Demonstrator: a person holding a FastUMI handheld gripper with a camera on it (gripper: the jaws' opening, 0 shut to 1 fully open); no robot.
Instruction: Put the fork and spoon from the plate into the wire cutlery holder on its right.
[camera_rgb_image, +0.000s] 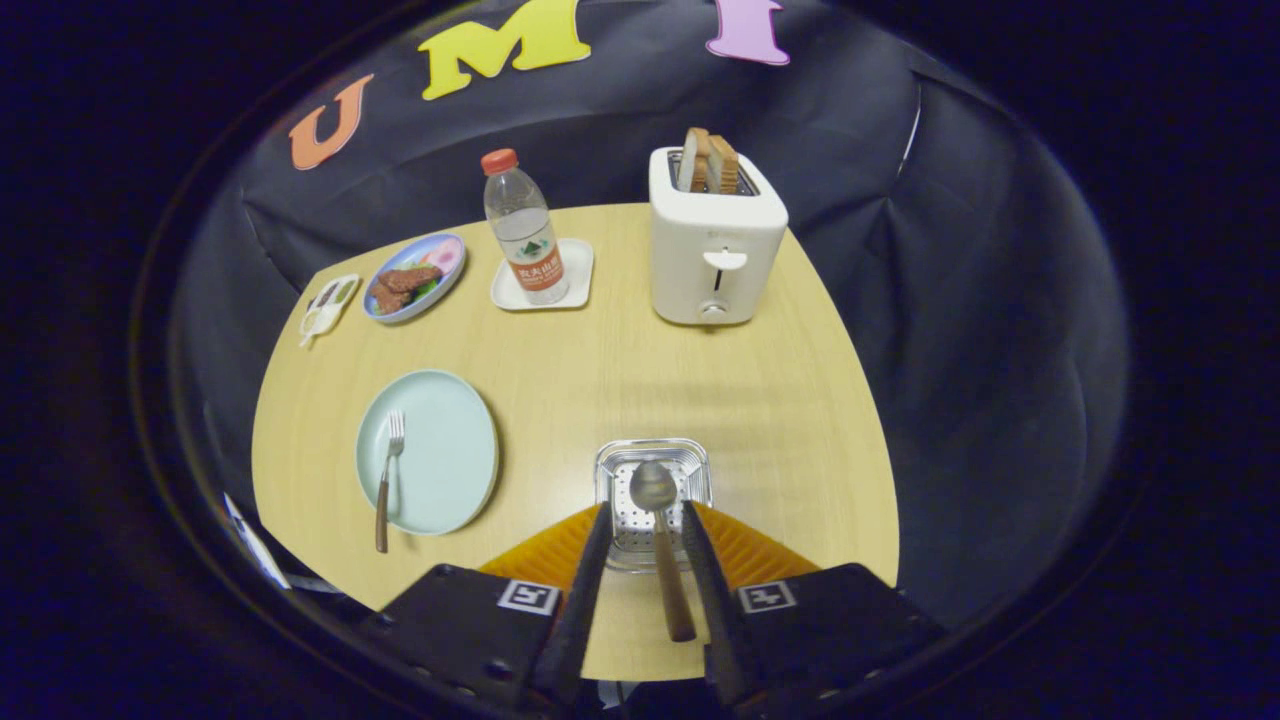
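Wooden-handled spoon (662, 545) sits between your gripper's (645, 515) fingers, bowl forward over the wire cutlery holder (652, 500); the fingers stand close on either side of the handle, but you cannot tell whether both press on it. Your fork (387, 478) lies on the pale green plate (428, 450), to the left of the holder, its handle overhanging the near rim. Beyond them on the table (600, 370) stand a toaster (714, 240) with bread and a water bottle (522, 228)
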